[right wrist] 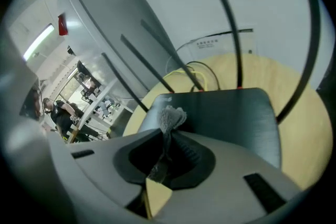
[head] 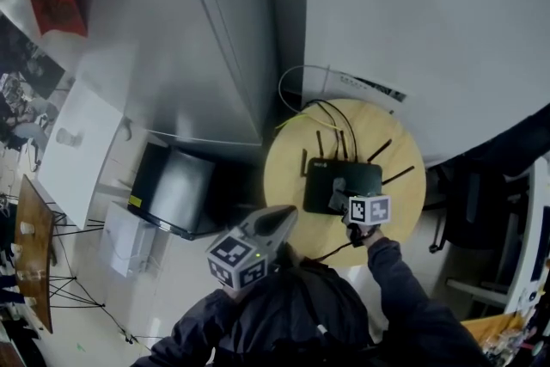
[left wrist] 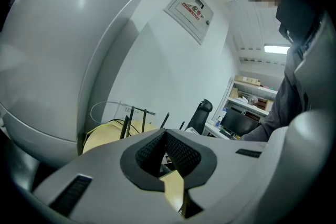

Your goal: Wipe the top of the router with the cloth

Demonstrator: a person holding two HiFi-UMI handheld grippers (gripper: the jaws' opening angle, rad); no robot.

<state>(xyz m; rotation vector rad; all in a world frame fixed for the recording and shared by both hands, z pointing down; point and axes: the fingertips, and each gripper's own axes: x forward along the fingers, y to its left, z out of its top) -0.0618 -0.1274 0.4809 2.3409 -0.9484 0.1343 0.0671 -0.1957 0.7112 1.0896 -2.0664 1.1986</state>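
A black router (head: 361, 180) with several thin antennas lies on a small round wooden table (head: 284, 176). My right gripper (head: 342, 206) hovers over the router's near edge, shut on a grey cloth (right wrist: 169, 119) that sticks out past its jaws onto the router's top (right wrist: 231, 115). In the head view the cloth (head: 337, 200) shows as a grey patch on the router. My left gripper (head: 288, 217) is held off the table's near left edge, jaws closed together with nothing between them (left wrist: 164, 138).
Yellow and black cables (head: 302, 109) run off the table's far side. A large white rounded wall (head: 430, 21) curves behind the table. A black box (head: 176, 189) sits on the floor to the left, an office chair base (head: 468, 211) to the right.
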